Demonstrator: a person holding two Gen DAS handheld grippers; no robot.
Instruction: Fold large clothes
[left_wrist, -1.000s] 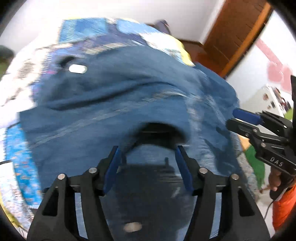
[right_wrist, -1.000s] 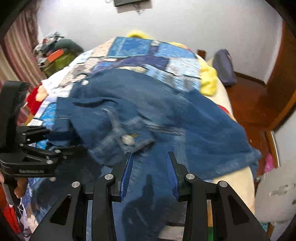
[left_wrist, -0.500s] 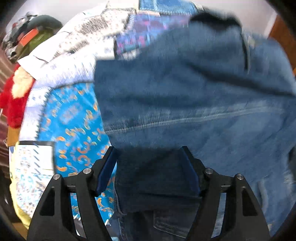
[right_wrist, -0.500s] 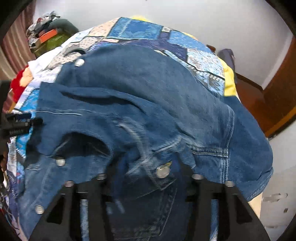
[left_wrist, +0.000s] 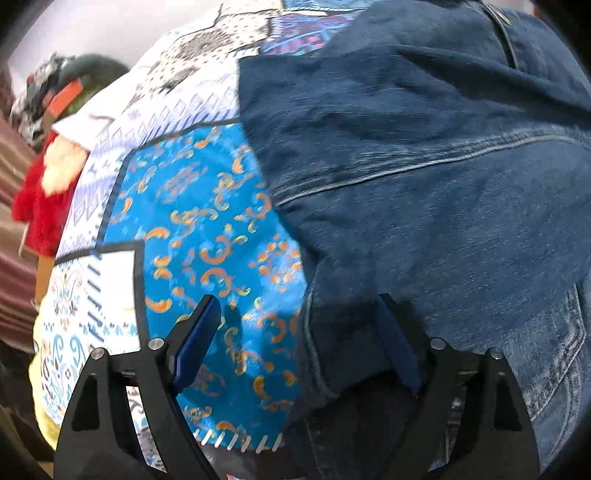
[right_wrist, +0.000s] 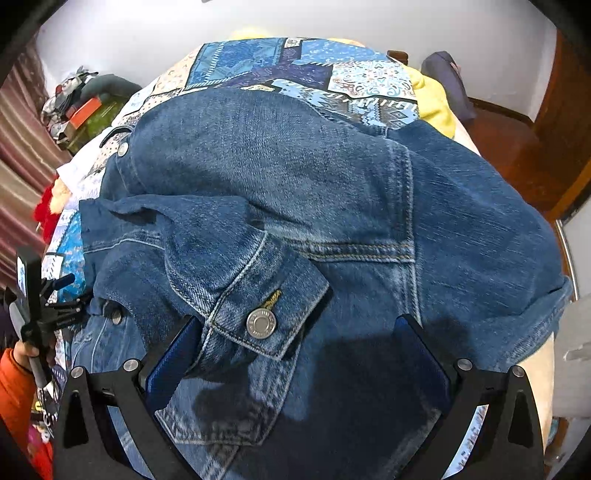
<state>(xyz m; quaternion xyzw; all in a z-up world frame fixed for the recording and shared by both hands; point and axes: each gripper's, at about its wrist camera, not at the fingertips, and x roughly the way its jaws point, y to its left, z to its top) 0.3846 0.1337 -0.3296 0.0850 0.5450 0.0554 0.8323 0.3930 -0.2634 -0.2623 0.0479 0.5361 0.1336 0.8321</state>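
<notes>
The dark-blue denim jacket (right_wrist: 295, 192) shows pale stitching and silver metal buttons (right_wrist: 261, 323). Beneath the jacket, the patchwork quilt (left_wrist: 207, 229) has a bright-blue patch with orange scrolls beside white geometric patches. Left of the jacket lies a red fluffy toy (left_wrist: 40, 206).

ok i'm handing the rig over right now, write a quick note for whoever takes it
Left gripper: fingers open and just been widening, at the left edge of the denim jacket, denim loose between them, not pinched.
Right gripper: fingers wide open, just been opening, over the buttoned cuff, gripping nothing.
Jacket lies on the patchwork quilt, one sleeve folded across the body.
Done: sleeve laid over.
Left: probably flatten it, then fold the body and far side; how the hidden side lies can't be told.
</notes>
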